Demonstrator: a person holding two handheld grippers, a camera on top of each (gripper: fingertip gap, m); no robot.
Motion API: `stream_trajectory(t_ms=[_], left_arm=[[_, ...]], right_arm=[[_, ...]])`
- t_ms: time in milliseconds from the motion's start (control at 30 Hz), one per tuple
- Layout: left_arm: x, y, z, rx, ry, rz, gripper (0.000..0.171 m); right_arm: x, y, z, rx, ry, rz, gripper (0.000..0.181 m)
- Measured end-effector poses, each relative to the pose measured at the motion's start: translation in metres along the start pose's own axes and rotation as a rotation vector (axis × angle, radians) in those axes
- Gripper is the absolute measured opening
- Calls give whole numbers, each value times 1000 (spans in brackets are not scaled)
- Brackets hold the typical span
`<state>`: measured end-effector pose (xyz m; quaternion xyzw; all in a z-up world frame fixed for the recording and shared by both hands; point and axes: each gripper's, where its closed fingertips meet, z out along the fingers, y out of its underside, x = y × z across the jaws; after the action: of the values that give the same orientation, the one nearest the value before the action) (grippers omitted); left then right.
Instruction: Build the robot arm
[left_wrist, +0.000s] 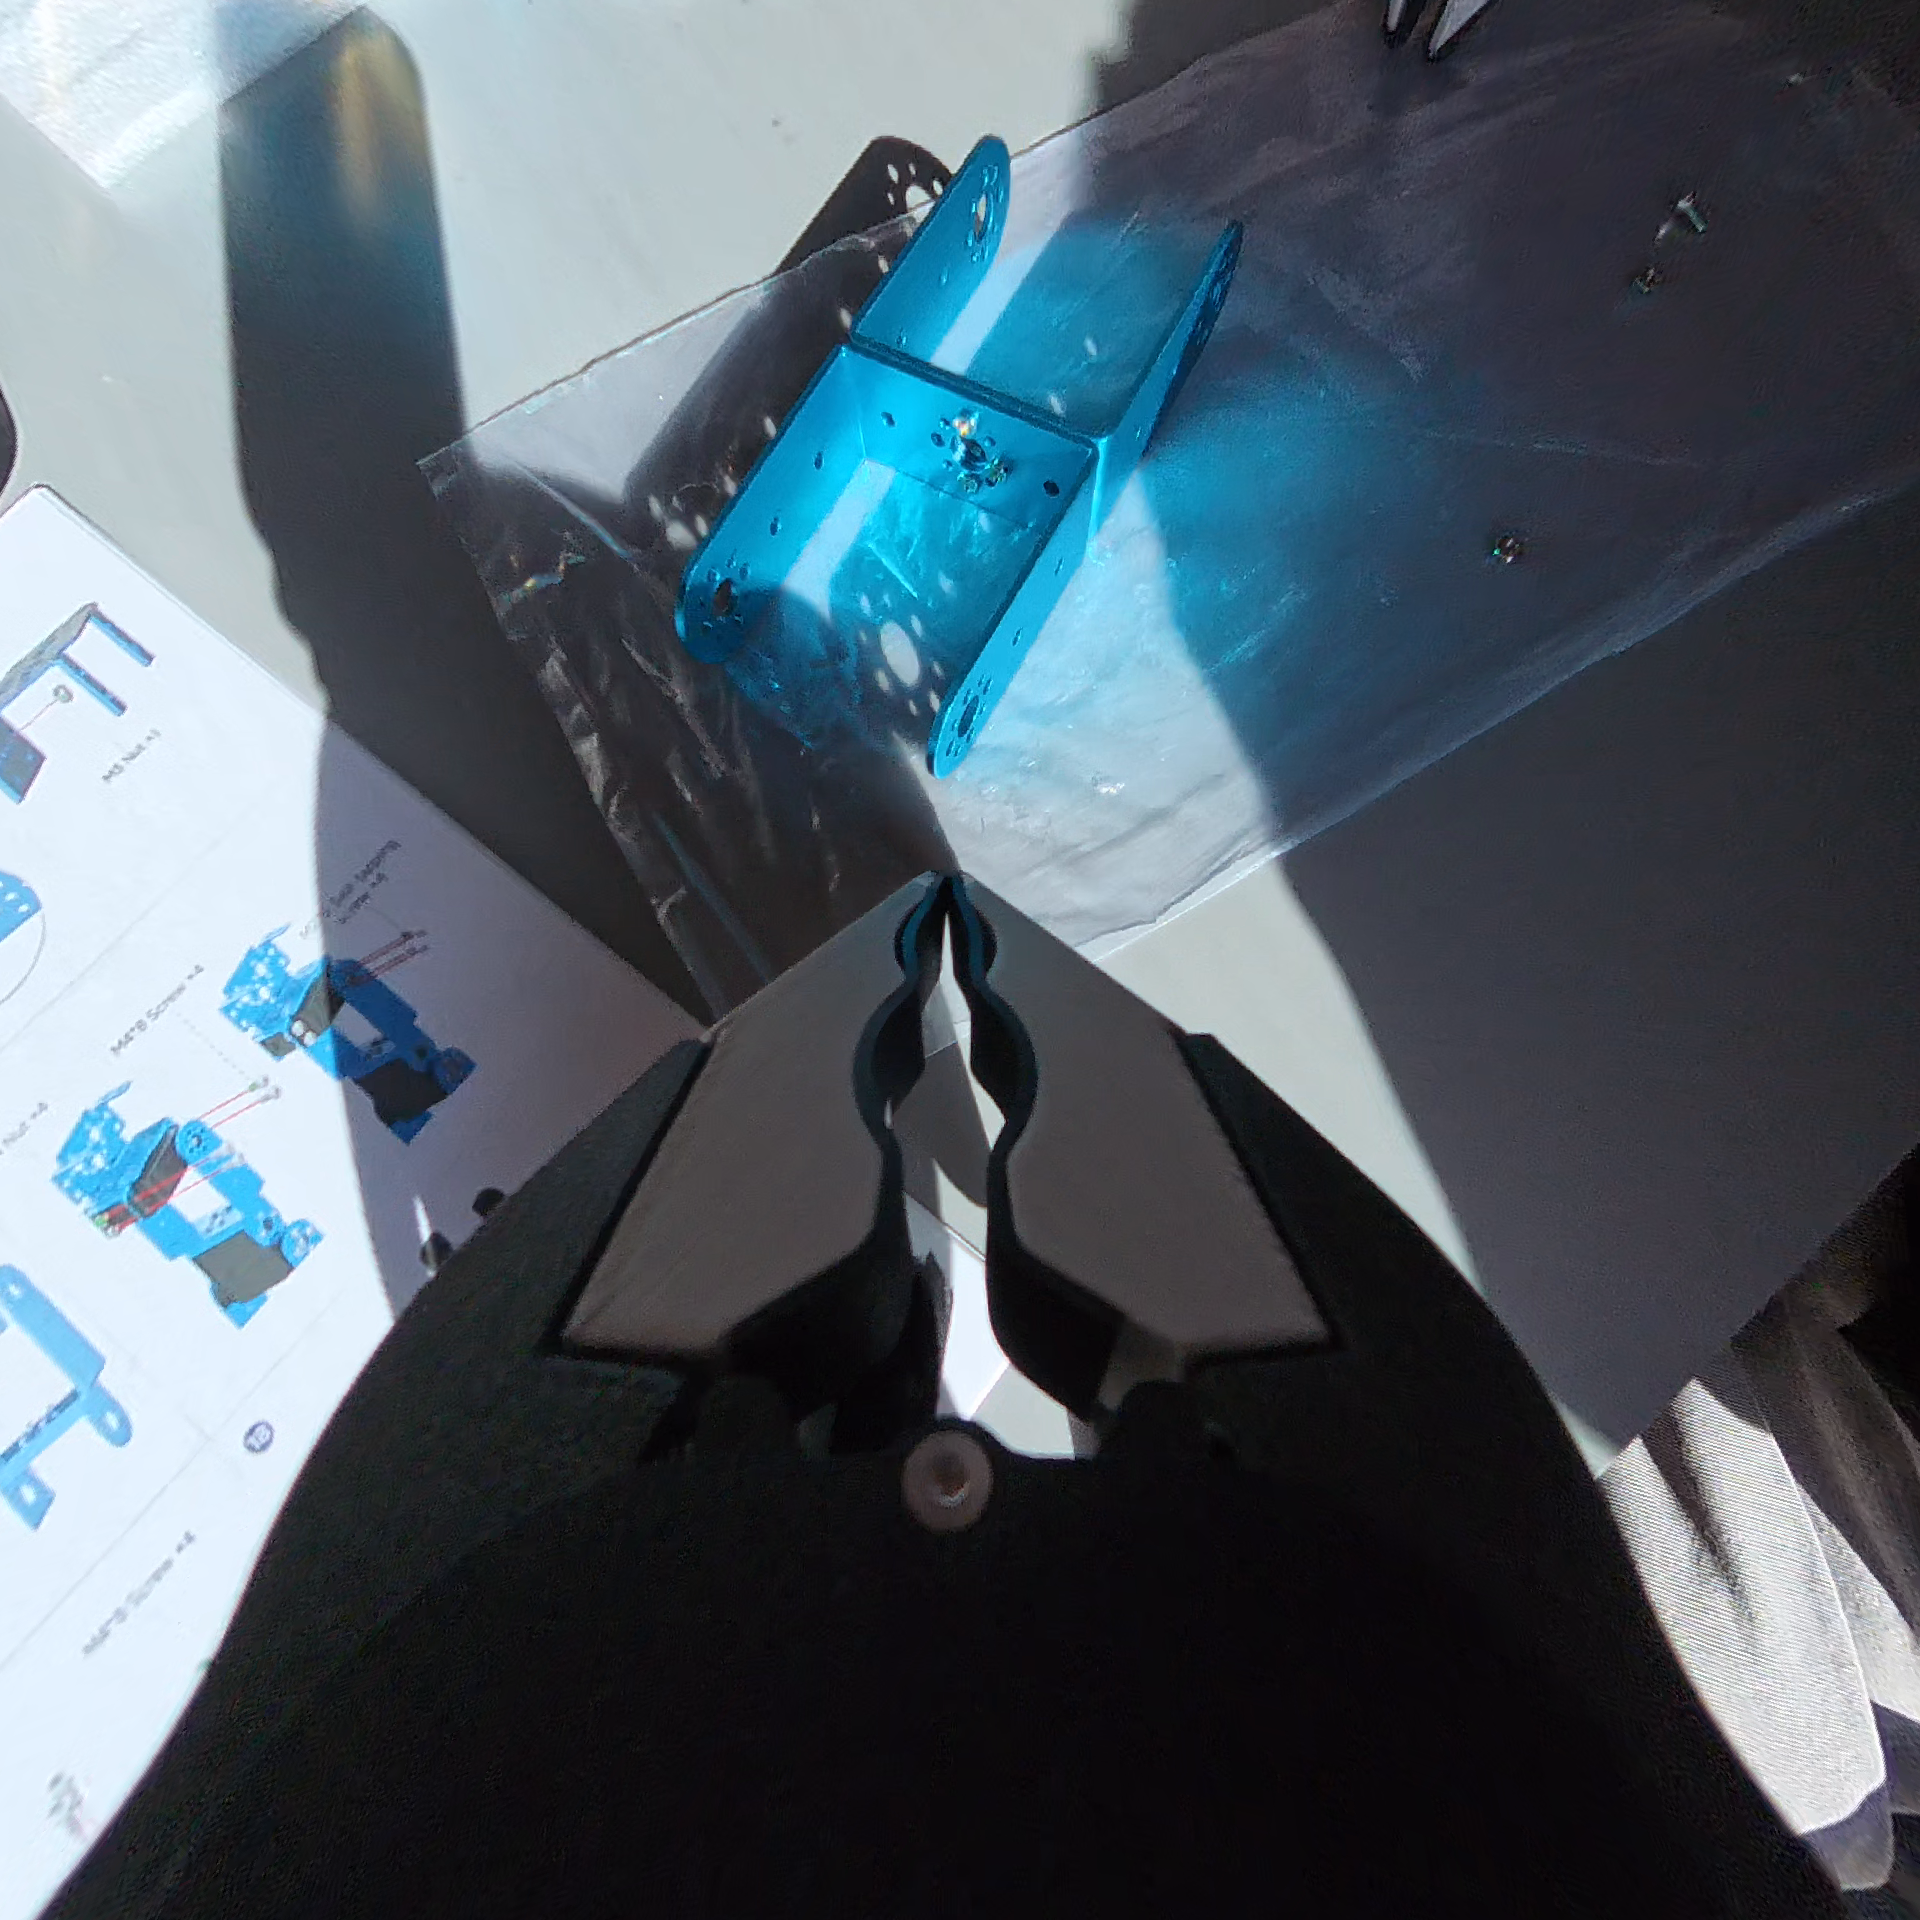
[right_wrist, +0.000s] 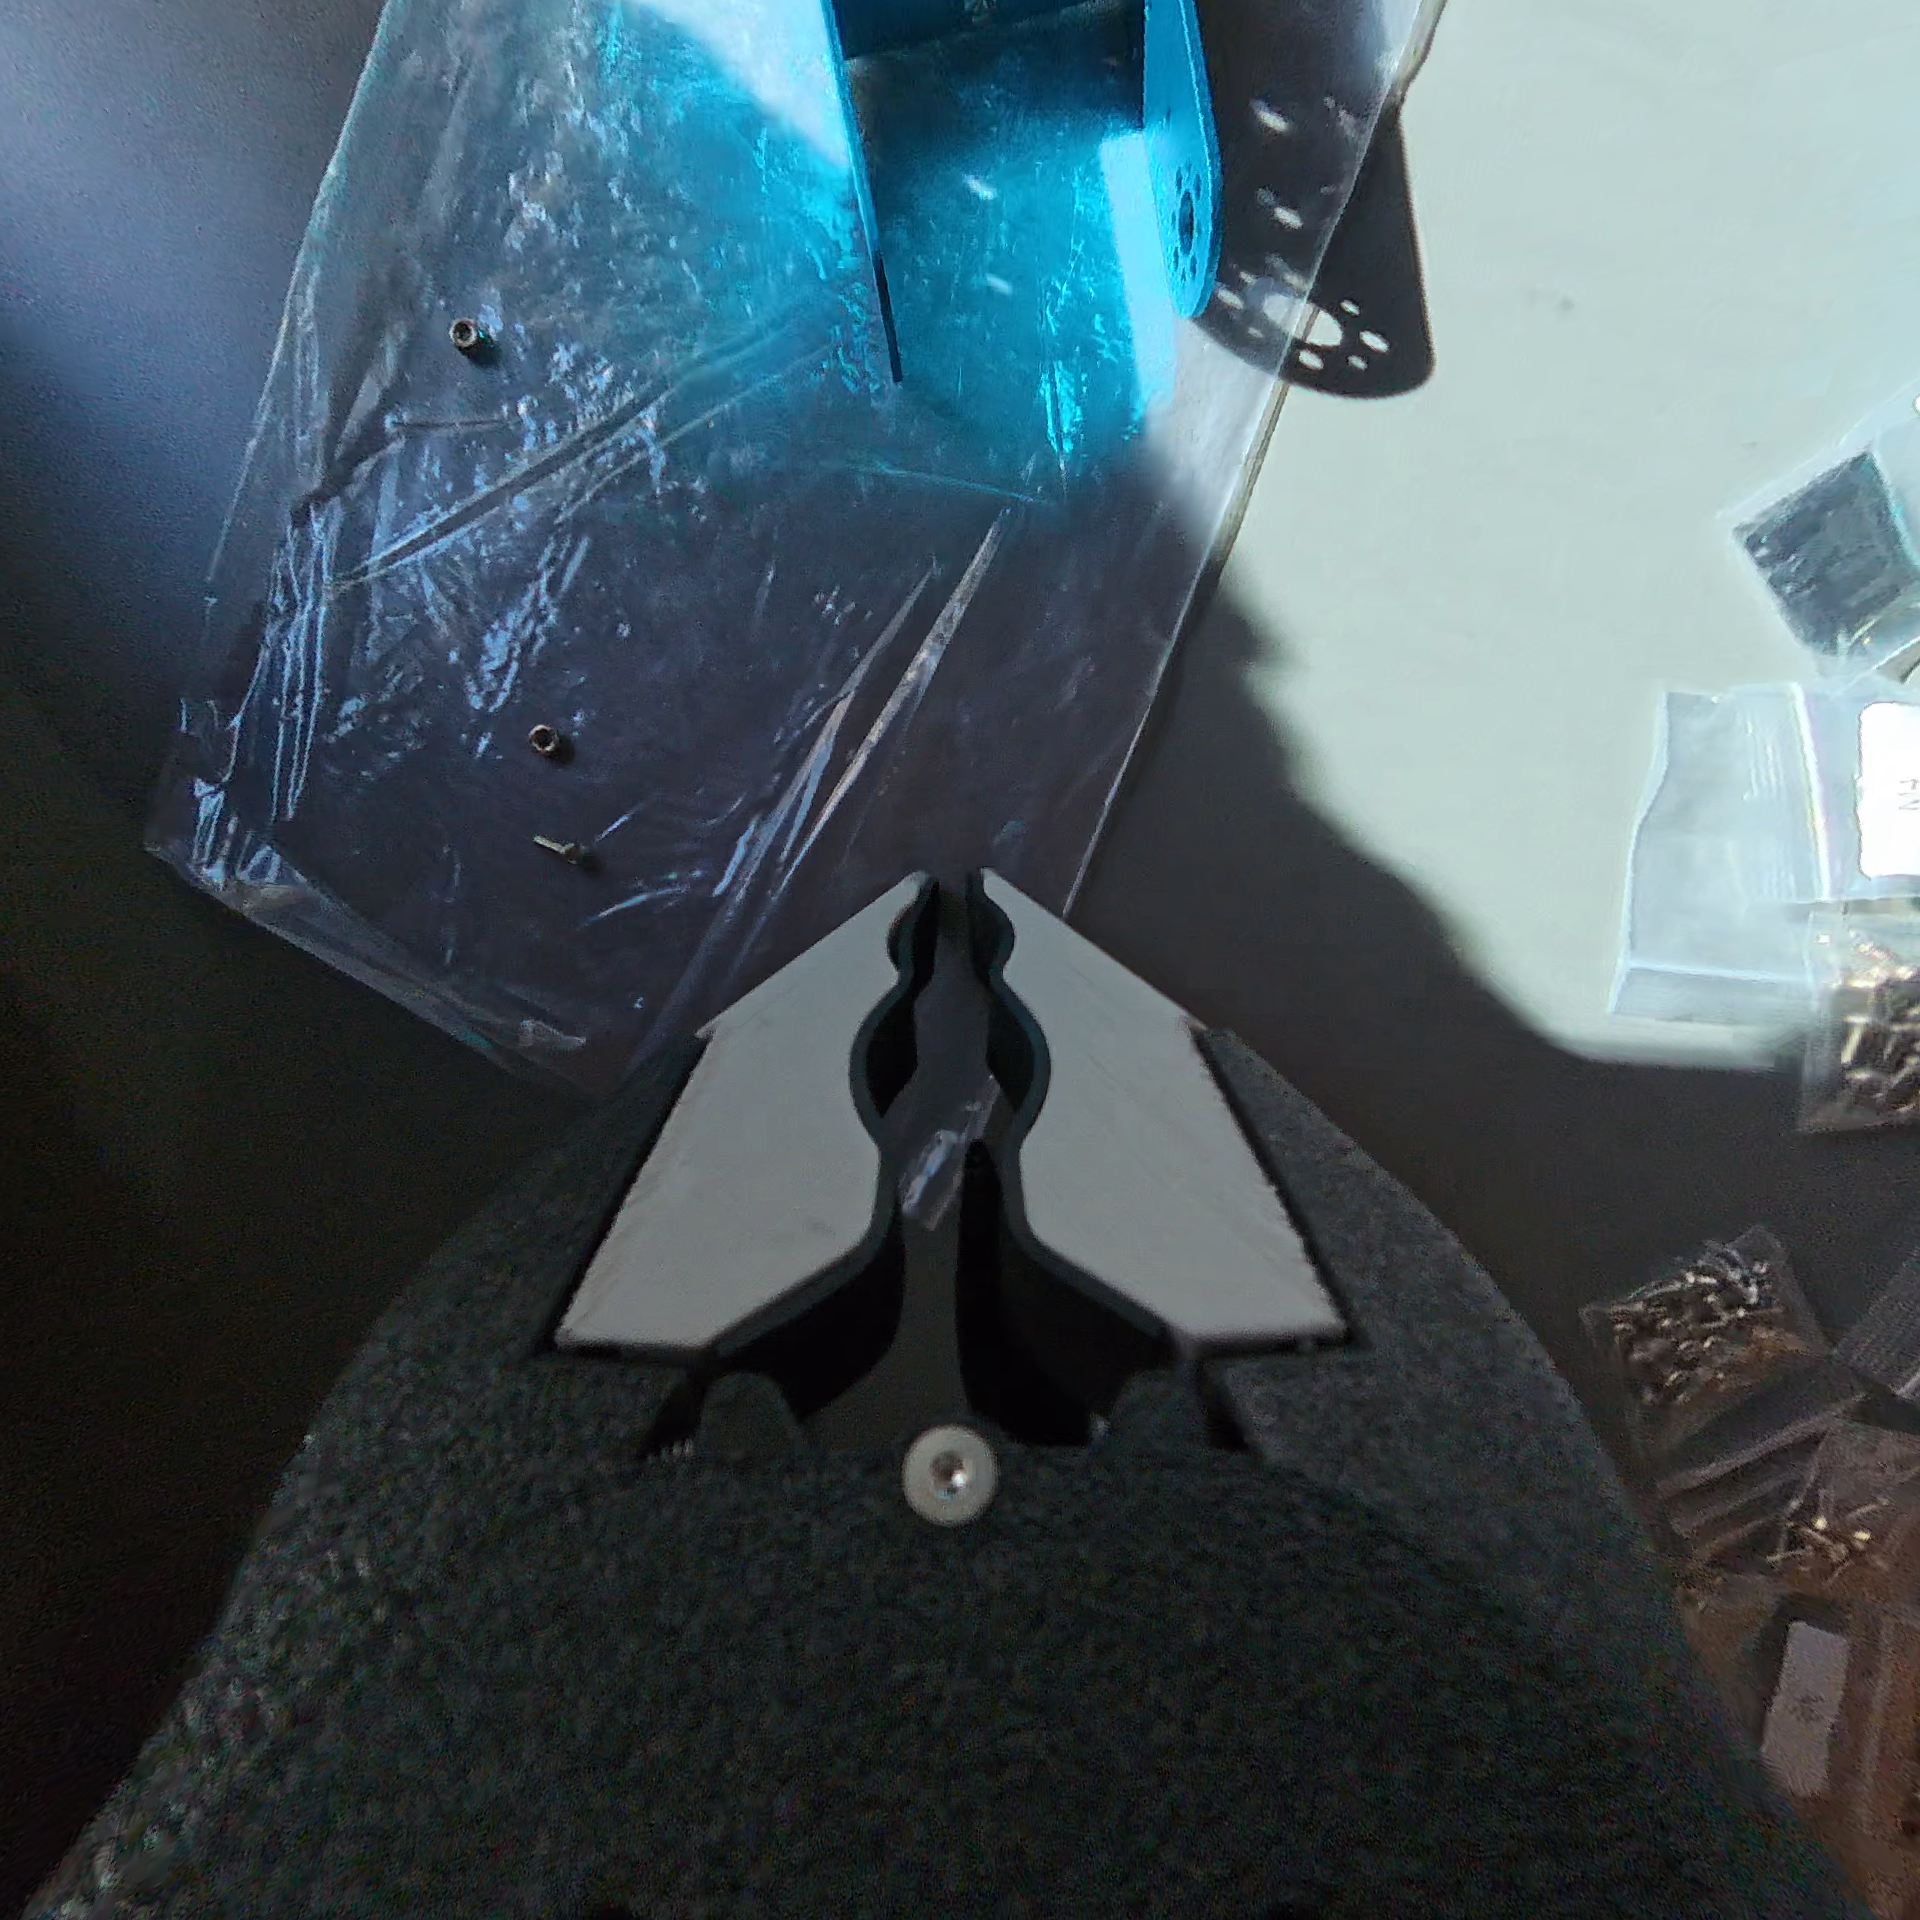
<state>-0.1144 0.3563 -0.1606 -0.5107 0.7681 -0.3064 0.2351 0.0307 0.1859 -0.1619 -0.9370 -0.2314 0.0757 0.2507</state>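
Note:
A blue U-shaped metal bracket (left_wrist: 935, 468) with many holes lies on a clear plastic bag (left_wrist: 1143, 831) on a white table (left_wrist: 623, 125). My left gripper (left_wrist: 945, 883) is shut, its tips meeting at the bag's near edge, short of the bracket. In the right wrist view my right gripper (right_wrist: 954, 883) is shut on the bag (right_wrist: 623, 520). A creased fold of the film runs in between its fingers. The bracket (right_wrist: 997, 208) sits at the far end. Small screws (right_wrist: 540, 740) lie on the film to the left of the right gripper. The right gripper's tips (left_wrist: 1418, 31) also show at the top edge of the left wrist view.
A printed instruction sheet (left_wrist: 156, 935) with blue part drawings lies left of my left gripper. Small clear bags of hardware (right_wrist: 1766, 852) and screws (right_wrist: 1704, 1340) lie to the right of my right gripper. More loose screws (left_wrist: 1507, 545) lie on the film. Grey cloth (left_wrist: 1766, 1558) hangs at the table's right edge. Spacing between my two grippers at the tips: around 25 centimetres.

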Motion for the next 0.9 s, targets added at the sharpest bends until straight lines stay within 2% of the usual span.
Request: stream_trajectory(t_ms=[133, 233, 333, 367, 433, 500, 633, 733, 900], left_arm=[[2, 6, -8, -31, -68, -53, 0], [9, -3, -17, 41, -74, -104, 3], [3, -17, -33, 84, -130, -94, 10], [-1, -20, -40, 103, -161, -83, 12], [-1, -28, -48, 157, -166, -95, 12], [3, -28, -51, 161, -137, -96, 12], [-4, -17, -54, 116, -192, -76, 12], [0, -14, -52, 110, -169, -71, 13], [0, -12, -54, 109, -163, -67, 13]], right_arm=[[15, -13, 7, -6, -24, -25, 3], [24, -23, 6, -37, 16, -105, 7], [-15, -70, -1, 81, -116, -215, 20], [-32, -80, 1, 81, -174, -250, 29], [-59, -84, 14, -25, -253, -336, 35], [-72, -85, 29, -112, -254, -440, 29], [-78, -89, 46, -217, -244, -531, 20], [-83, -90, 49, -248, -256, -582, 13], [-82, -87, 54, -284, -247, -597, 13]])
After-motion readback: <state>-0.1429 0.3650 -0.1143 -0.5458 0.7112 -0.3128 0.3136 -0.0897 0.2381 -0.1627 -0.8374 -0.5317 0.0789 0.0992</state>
